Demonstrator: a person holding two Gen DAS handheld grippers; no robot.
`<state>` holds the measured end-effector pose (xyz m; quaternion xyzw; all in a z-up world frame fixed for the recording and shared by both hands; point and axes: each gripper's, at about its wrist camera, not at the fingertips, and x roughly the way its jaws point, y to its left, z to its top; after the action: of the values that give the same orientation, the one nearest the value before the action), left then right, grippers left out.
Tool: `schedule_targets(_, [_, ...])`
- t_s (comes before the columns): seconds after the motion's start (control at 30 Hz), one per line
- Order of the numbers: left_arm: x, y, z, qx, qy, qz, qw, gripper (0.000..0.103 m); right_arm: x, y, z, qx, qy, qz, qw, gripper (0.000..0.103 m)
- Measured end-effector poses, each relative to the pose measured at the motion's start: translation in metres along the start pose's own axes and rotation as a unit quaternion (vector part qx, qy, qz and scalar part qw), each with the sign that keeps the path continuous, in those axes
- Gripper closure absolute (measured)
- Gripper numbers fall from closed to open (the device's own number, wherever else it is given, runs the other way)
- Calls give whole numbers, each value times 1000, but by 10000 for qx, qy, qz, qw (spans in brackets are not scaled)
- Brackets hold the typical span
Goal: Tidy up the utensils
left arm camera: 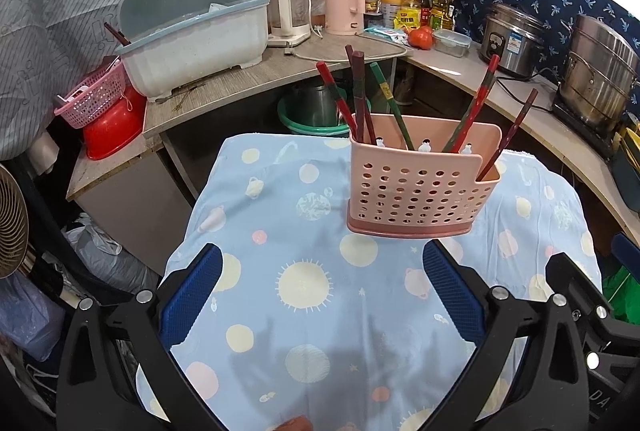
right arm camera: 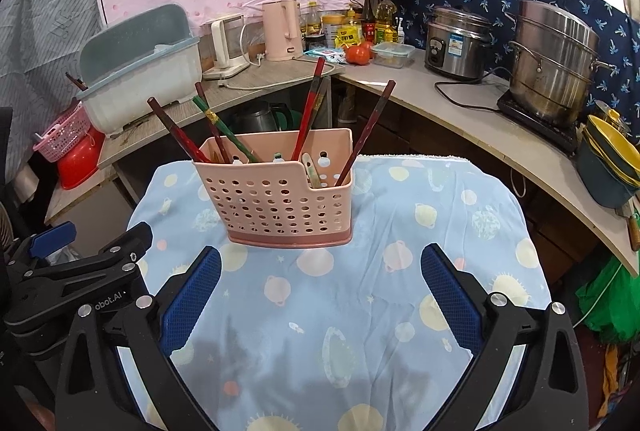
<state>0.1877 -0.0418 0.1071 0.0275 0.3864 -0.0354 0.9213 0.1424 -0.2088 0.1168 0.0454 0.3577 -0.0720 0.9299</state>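
A pink perforated utensil holder [left arm camera: 420,187] stands upright on a small table covered with a blue planet-print cloth [left arm camera: 304,291]. Several red, brown and green chopsticks [left arm camera: 360,99] lean in it. It also shows in the right wrist view [right arm camera: 280,199], with chopsticks [right arm camera: 306,111] and a pale spoon handle [right arm camera: 311,169] inside. My left gripper [left arm camera: 322,291] is open and empty, just in front of the holder. My right gripper [right arm camera: 320,291] is open and empty, also just in front of it. The left gripper [right arm camera: 80,251] shows at the left of the right wrist view.
A curved counter [right arm camera: 460,111] wraps behind the table with a dish-drainer tub [right arm camera: 140,71], kettles [right arm camera: 282,31], bottles, a rice cooker [right arm camera: 456,43], a steel steamer pot [right arm camera: 556,63] and stacked bowls [right arm camera: 612,167]. A pink basket [left arm camera: 94,95] on a red basin sits at left.
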Motion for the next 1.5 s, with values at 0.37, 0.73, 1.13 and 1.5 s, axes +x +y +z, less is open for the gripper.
schedule_targets(0.37, [0,1,-2,-11,43,16,10000,7,1,1,-4,-70,89,3,9999,6])
schedule_targets(0.73, [2,3,-4,-68,130,-53,9999,7,1,2,-5,-72,105,3,9999,6])
schedule_targets(1.13, [3,1,-5,1,62,98,9999,7,2,2,-6,-77,120,0,9999,6])
schedule_targets(1.5, [4,0,-4,31,68,138,9999,7,3,1,-7,-65,113,-7,9999,6])
